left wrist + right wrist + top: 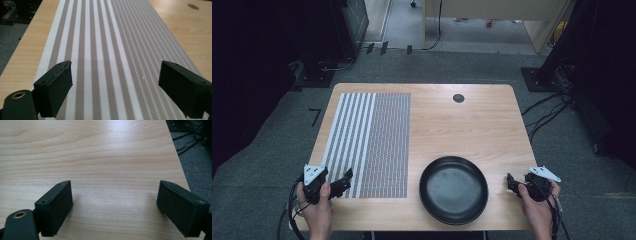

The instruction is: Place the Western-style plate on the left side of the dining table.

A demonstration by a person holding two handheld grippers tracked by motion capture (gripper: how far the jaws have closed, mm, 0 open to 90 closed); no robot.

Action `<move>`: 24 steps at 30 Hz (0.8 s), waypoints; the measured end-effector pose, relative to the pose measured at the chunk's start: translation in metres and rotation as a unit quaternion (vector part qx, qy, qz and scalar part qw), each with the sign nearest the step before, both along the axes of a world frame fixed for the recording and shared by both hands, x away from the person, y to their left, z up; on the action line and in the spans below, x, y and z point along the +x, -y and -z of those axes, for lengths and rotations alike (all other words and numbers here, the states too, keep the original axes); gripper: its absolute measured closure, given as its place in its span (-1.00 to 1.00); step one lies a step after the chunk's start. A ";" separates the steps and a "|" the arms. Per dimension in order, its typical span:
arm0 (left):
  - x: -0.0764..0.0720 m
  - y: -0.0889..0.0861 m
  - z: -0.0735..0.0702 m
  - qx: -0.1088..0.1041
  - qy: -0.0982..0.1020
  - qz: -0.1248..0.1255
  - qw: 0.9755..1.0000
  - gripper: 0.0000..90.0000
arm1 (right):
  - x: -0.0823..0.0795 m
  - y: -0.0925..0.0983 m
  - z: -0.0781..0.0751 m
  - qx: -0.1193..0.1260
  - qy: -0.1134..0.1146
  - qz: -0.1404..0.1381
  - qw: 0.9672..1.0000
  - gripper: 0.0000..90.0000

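The desk [472, 120] is light wood and sits on grey carpet [262, 165], with loose cables [547, 112] trailing off to the right of it. A striped mat [369, 145] takes up most of the desk's left half, wide white and tan bands on its left part and a much finer weave on its right. Next biggest is a black pan [454, 189], round and shallow, near the front edge, just right of the mat and not touching it. The left tool [343, 181] is held over the mat's front left corner; in the left gripper view its jaws are spread wide over the stripes [105, 62] with nothing between them. The right tool [511, 183] is near the front right edge, close to the pan but apart from it, jaws also wide over bare wood [112, 170]. Smallest thing: a dark round cap [458, 98] set in the desk toward the back.
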State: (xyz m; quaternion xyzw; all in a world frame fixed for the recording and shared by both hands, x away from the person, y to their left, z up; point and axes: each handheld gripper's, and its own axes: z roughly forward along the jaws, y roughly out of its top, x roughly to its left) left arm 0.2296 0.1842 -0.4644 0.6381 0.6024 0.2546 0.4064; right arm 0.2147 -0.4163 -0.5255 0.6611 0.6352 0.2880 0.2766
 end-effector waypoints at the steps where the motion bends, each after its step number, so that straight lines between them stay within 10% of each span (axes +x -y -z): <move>1: 0.000 0.000 0.000 0.000 0.000 0.000 1.000 -0.74 | 0.000 0.000 0.000 0.000 0.000 0.000 1.000 -0.72; 12: 0.025 0.048 -0.040 -0.008 0.045 0.027 0.999 -0.74 | -0.001 0.000 0.000 0.001 0.000 0.000 1.000 -0.71; 24: 0.015 0.091 -0.029 -0.025 0.026 0.104 0.994 -0.74 | -0.002 0.000 0.000 0.000 0.001 -0.001 1.000 -0.70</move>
